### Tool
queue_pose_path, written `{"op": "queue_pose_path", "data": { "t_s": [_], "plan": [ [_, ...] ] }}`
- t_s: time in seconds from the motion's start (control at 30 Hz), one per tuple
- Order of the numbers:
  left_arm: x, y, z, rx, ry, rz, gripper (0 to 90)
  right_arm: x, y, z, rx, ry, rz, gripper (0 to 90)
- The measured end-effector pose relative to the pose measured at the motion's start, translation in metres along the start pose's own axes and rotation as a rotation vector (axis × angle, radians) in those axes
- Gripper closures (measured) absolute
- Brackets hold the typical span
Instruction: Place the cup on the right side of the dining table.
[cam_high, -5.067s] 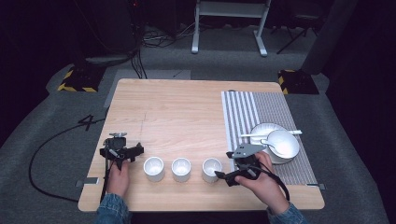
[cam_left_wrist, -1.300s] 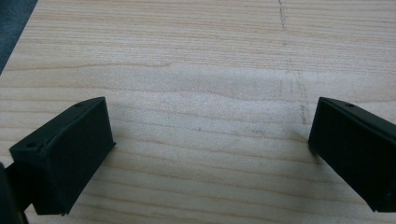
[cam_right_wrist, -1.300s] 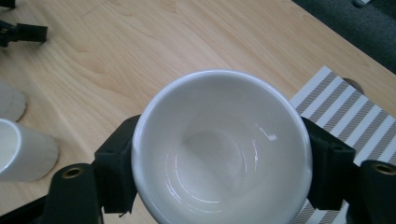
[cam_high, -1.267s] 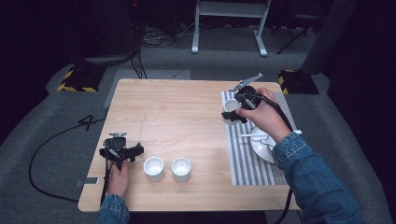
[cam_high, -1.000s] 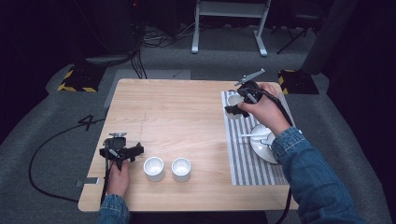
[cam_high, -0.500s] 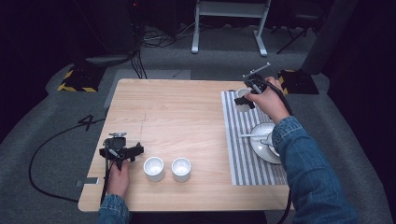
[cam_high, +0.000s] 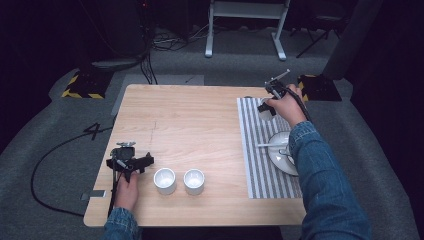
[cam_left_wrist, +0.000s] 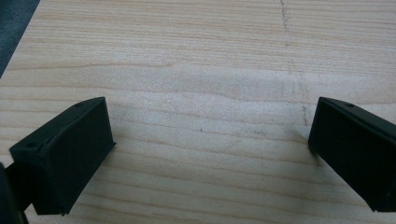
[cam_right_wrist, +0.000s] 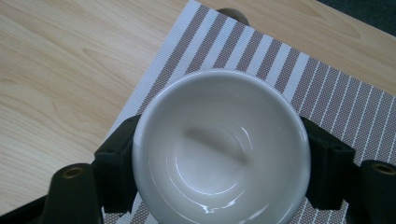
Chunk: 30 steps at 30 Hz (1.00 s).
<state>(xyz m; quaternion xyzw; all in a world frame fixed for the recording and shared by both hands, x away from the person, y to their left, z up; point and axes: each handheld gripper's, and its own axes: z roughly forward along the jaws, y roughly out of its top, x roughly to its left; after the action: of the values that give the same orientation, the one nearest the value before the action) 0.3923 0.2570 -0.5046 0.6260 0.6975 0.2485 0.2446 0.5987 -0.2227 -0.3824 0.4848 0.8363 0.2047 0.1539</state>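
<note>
A small white cup (cam_right_wrist: 222, 147) sits clamped between the jaws of the right gripper (cam_high: 267, 102), one black jaw pressed against each side of its wall. Its inside is glossy and holds nothing. From the high view the cup is at the far end of the striped placemat (cam_high: 255, 150), near the far right corner of the tabletop (cam_high: 200, 115); in the right gripper view the mat's brown and white stripes run beneath it, with bare wood to the left. Whether the cup's base touches the mat cannot be told. The person's right hand (cam_high: 287, 106) wraps the gripper, the blue denim sleeve (cam_high: 325, 185) stretching back toward the near edge.

Nearer on the same mat lies a white plate (cam_high: 280, 152) with a spoon (cam_high: 270, 145) across it, partly covered by the sleeve.

Two more white cups stand side by side on bare wood near the front edge, the left one (cam_high: 164, 180) and the right one (cam_high: 194, 181) close together but apart.

Just to their left, the left gripper (cam_high: 131, 163) rests low over the tabletop in the person's left hand (cam_high: 127, 187). In the left gripper view its jaws stand wide apart with only wood grain between them.

A black cable (cam_high: 55, 150) trails from it across the grey floor (cam_high: 45, 120).
</note>
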Motion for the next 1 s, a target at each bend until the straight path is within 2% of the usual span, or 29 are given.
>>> {"op": "queue_pose_path", "data": {
  "t_s": [0.1, 0.3, 0.37, 0.47, 0.6, 0.83, 0.93, 1.0],
  "plan": [
    [0.000, 0.000, 0.000, 0.000, 0.000, 0.000, 0.1, -0.004, -0.001, 0.005, 0.005, -0.008, 0.012, 27.2],
    [0.000, 0.000, 0.000, -0.001, 0.000, 0.001, 0.1, -0.009, -0.006, 0.021, 0.061, -0.033, 0.025, 27.2],
    [0.000, 0.000, 0.000, -0.001, 0.000, 0.000, 0.1, -0.010, -0.008, 0.026, 0.064, -0.040, 0.031, 27.2],
    [0.000, 0.000, 0.000, -0.001, 0.000, -0.001, 0.1, -0.013, -0.013, 0.032, 0.059, -0.027, 0.055, 27.3],
    [0.000, 0.000, 0.000, 0.000, 0.001, -0.001, 0.1, -0.015, -0.019, 0.037, 0.080, -0.026, 0.057, 27.2],
    [0.000, 0.000, 0.000, 0.000, 0.002, -0.001, 0.1, -0.020, -0.026, 0.043, 0.069, -0.001, 0.089, 27.2],
    [0.000, 0.000, 0.000, 0.000, 0.002, -0.002, 0.1, -0.020, -0.028, 0.045, 0.062, 0.018, 0.091, 27.2],
    [0.000, 0.000, 0.000, 0.000, 0.002, -0.001, 0.1, -0.019, -0.028, 0.046, 0.057, 0.013, 0.087, 27.2]
  ]
}}
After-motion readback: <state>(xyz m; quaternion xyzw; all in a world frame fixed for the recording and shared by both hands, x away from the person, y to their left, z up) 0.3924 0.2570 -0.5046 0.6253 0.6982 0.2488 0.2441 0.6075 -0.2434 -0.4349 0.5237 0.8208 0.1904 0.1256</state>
